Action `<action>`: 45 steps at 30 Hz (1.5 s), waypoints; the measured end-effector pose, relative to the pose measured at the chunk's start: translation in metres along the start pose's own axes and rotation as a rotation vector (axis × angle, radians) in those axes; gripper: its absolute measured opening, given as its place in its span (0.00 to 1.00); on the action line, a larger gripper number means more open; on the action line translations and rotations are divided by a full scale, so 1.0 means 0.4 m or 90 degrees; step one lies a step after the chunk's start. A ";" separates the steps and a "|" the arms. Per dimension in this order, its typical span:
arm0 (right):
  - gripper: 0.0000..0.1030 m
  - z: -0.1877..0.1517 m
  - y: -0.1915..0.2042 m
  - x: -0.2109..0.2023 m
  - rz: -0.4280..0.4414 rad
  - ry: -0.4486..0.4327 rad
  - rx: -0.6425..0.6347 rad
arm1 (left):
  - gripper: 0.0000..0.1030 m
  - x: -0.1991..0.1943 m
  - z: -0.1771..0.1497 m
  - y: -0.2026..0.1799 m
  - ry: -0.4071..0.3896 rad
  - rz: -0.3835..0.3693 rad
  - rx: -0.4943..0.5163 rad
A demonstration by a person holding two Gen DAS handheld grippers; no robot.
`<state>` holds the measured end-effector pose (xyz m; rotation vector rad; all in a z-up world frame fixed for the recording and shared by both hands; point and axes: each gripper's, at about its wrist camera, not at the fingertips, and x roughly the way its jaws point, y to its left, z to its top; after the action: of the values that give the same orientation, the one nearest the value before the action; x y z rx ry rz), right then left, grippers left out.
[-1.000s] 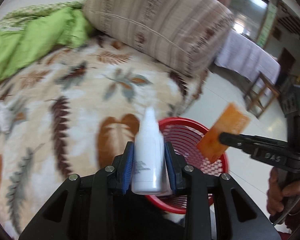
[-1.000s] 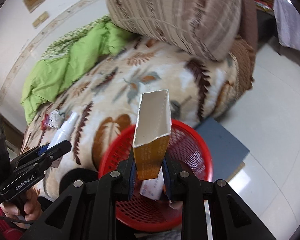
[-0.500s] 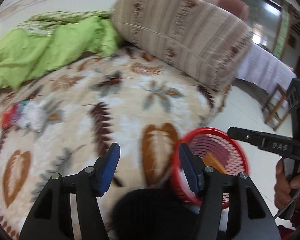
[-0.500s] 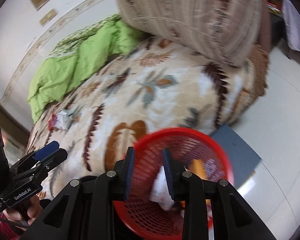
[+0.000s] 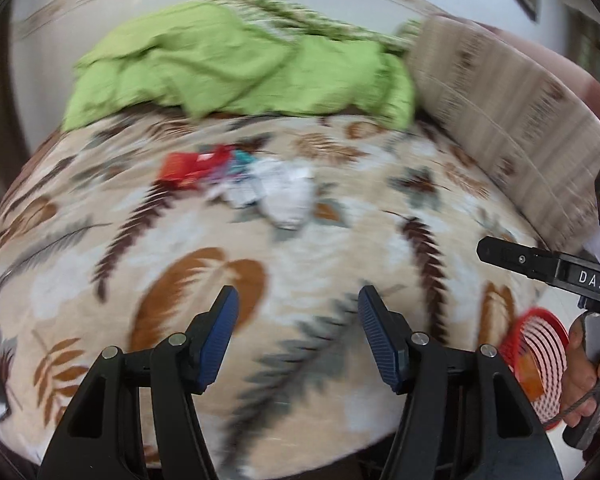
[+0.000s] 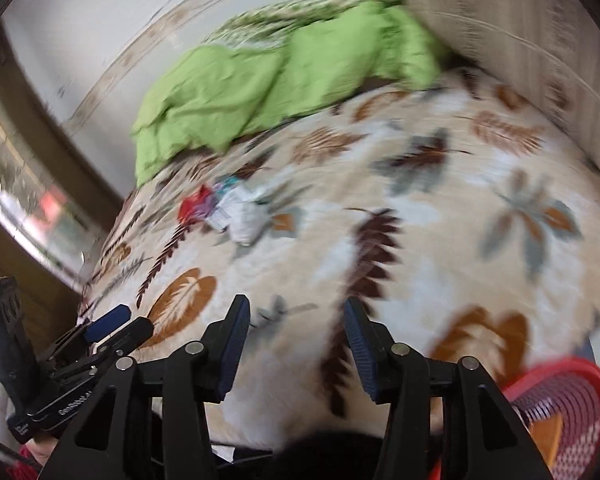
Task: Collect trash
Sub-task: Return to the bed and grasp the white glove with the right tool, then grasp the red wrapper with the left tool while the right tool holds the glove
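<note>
I take the cream plush bedspread printed with brown and grey leaves as my landmark, since it fills both wrist views. At its far edge lies a rumpled lime-green quilt, and along its right side a long bolster in brown and beige stripes.

Off the bedspread's near right corner, low beside the bed, stands the round red plastic mesh basket. Through its mesh I can make out an orange piece already inside, so I judge part of the collecting done, though blur hides whatever else it holds.

What is left sits well up the bedspread, toward the green quilt: a small heap of litter, red wrappers and crumpled white paper with a bit of teal among them. The same heap shows in the right wrist view, too smeared to count pieces.

My left gripper hangs over the near part of the bedspread with its blue pads spread wide and nothing between them. My right gripper is likewise spread apart and empty, nearer the basket's corner. Both are well apart from the heap, so I reckon the next reach goes there.
</note>
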<state>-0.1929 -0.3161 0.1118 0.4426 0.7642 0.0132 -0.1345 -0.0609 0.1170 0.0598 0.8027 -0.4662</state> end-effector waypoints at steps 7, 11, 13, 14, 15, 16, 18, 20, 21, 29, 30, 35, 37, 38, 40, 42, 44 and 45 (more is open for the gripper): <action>0.65 0.090 0.120 0.191 0.016 0.013 -0.050 | 0.62 0.021 0.033 0.130 -0.004 0.045 -0.052; 0.66 0.136 0.141 0.304 0.005 0.031 -0.054 | 0.64 0.057 0.062 0.183 0.004 0.057 -0.065; 0.66 0.154 0.152 0.371 -0.005 0.044 -0.053 | 0.64 0.073 0.079 0.209 0.007 0.059 -0.078; 0.66 0.160 0.156 0.396 -0.006 0.048 -0.054 | 0.64 0.079 0.086 0.217 0.008 0.060 -0.082; 0.66 0.166 0.159 0.422 -0.009 0.051 -0.055 | 0.65 0.090 0.100 0.230 0.007 0.061 -0.088; 0.66 0.169 0.162 0.441 -0.012 0.052 -0.059 | 0.65 0.099 0.111 0.237 0.007 0.060 -0.092; 0.66 0.178 0.170 0.486 -0.025 0.057 -0.070 | 0.68 0.120 0.136 0.250 0.007 0.058 -0.098; 0.66 0.184 0.165 0.524 -0.031 0.060 -0.070 | 0.69 0.145 0.163 0.259 0.007 0.057 -0.102; 0.64 0.184 0.161 0.538 -0.026 0.063 -0.068 | 0.71 0.162 0.178 0.261 0.008 0.055 -0.101; 0.21 0.139 0.141 0.465 0.011 0.071 -0.068 | 0.73 0.322 0.274 0.262 0.024 0.070 -0.091; 0.21 0.125 0.137 0.441 0.016 0.068 -0.069 | 0.74 0.341 0.283 0.260 0.028 0.073 -0.090; 0.21 0.054 0.104 0.341 0.035 0.051 -0.067 | 0.75 0.455 0.319 0.248 0.059 0.089 -0.083; 0.21 0.030 0.086 0.309 0.038 0.047 -0.062 | 0.75 0.494 0.323 0.245 0.066 0.107 -0.079; 0.21 0.024 0.082 0.298 0.036 0.043 -0.062 | 0.74 0.509 0.322 0.244 0.070 0.117 -0.077; 0.21 0.010 0.069 0.277 0.035 0.036 -0.056 | 0.48 0.527 0.318 0.242 0.075 0.116 -0.079; 0.21 0.001 0.060 0.264 0.043 0.031 -0.044 | 0.47 0.524 0.308 0.241 0.070 0.110 -0.093; 0.21 -0.005 0.057 0.260 0.044 0.030 -0.042 | 0.43 0.508 0.298 0.231 0.058 0.110 -0.086; 0.21 -0.006 0.056 0.259 0.045 0.029 -0.040 | 0.41 0.495 0.292 0.226 0.053 0.107 -0.082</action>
<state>-0.1160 -0.2772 0.0501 0.4101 0.7899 0.1132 0.1017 -0.0813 0.0481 0.0274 0.8998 -0.2535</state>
